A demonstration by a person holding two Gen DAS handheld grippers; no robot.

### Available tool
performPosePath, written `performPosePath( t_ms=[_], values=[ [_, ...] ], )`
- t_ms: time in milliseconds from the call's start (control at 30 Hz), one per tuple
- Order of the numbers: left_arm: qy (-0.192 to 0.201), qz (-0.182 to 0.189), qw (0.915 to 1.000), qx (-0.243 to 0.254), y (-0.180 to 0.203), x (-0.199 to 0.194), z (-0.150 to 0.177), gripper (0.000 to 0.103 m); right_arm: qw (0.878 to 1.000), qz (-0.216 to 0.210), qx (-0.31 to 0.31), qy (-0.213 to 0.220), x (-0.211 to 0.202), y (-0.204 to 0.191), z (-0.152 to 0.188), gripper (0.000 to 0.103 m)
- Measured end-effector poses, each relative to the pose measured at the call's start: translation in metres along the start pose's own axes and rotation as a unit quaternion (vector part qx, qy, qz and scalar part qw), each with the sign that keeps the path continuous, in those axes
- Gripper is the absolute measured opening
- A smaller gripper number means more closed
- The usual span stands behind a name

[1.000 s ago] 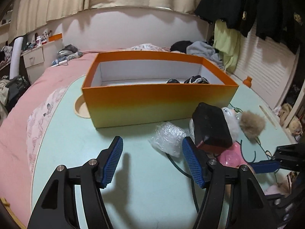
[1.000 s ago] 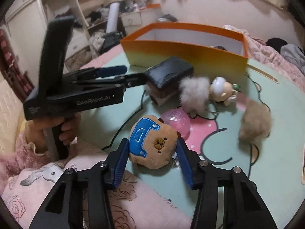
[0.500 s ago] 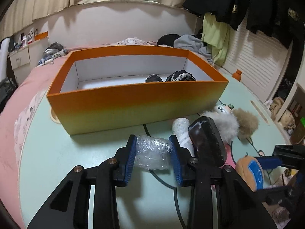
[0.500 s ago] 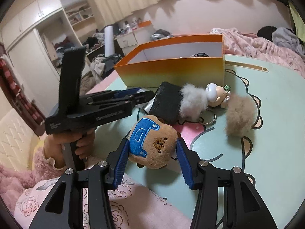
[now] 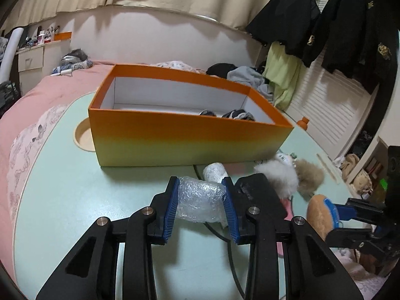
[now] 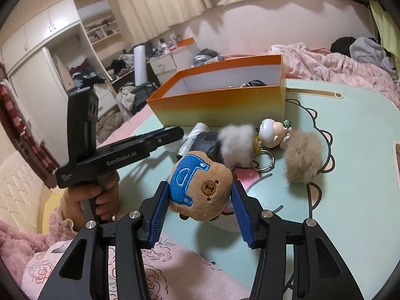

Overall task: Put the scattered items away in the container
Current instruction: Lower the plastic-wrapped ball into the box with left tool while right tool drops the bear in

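My left gripper point(image 5: 201, 206) is shut on a crumpled clear plastic wrap bundle point(image 5: 198, 201), held just above the mint table in front of the orange box point(image 5: 185, 140). My right gripper point(image 6: 200, 205) is shut on a brown plush bear head with a blue patch point(image 6: 200, 185), lifted off the table. The open orange box point(image 6: 220, 105) holds a few dark items at its far end. On the table lie a black pouch point(image 5: 260, 192), a white roll point(image 5: 215, 171), a white pompom point(image 6: 237, 145), a tan pompom point(image 6: 302, 157) and a small figure keychain point(image 6: 272, 135).
The mint table point(image 5: 62, 200) rests on a pink bedspread point(image 5: 30, 110). A round cup recess point(image 5: 83, 136) sits left of the box. Dark clothes hang at the right point(image 5: 337, 25). A hand point(image 6: 92, 202) grips the left tool's handle.
My left gripper went from open on the bare table to shut on the plastic wrap bundle and moved closer to the box. My right gripper rose a little with the plush.
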State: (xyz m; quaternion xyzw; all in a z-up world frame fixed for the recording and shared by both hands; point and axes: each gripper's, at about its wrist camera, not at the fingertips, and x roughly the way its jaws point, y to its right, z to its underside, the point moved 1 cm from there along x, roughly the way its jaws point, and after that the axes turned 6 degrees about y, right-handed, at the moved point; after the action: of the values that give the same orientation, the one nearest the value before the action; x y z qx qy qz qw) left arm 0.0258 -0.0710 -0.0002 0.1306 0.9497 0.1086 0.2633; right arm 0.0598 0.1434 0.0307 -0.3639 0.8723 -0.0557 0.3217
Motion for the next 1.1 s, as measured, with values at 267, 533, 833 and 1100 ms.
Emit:
performPosePath(
  t_ms=[267, 533, 833, 1100],
  values=[
    [0.015, 0.004, 0.9999, -0.001, 0.003, -0.005, 0.000, 0.036, 1.000, 0.004, 0.000, 0.004, -0.003, 0.000, -0.001, 0.049],
    [0.021, 0.014, 0.9997, 0.000, 0.009, -0.012, -0.006, 0.036, 1.000, 0.015, -0.012, 0.013, -0.008, -0.004, -0.006, 0.049],
    [0.045, 0.015, 0.9987, 0.020, 0.017, -0.027, -0.035, 0.036, 0.998, 0.031, -0.041, 0.034, -0.013, -0.009, -0.032, 0.049],
    [0.066, -0.006, 0.9968, 0.044, 0.020, -0.026, -0.084, 0.036, 0.995, 0.041, -0.069, 0.065, -0.015, -0.013, -0.087, 0.049]
  ],
)
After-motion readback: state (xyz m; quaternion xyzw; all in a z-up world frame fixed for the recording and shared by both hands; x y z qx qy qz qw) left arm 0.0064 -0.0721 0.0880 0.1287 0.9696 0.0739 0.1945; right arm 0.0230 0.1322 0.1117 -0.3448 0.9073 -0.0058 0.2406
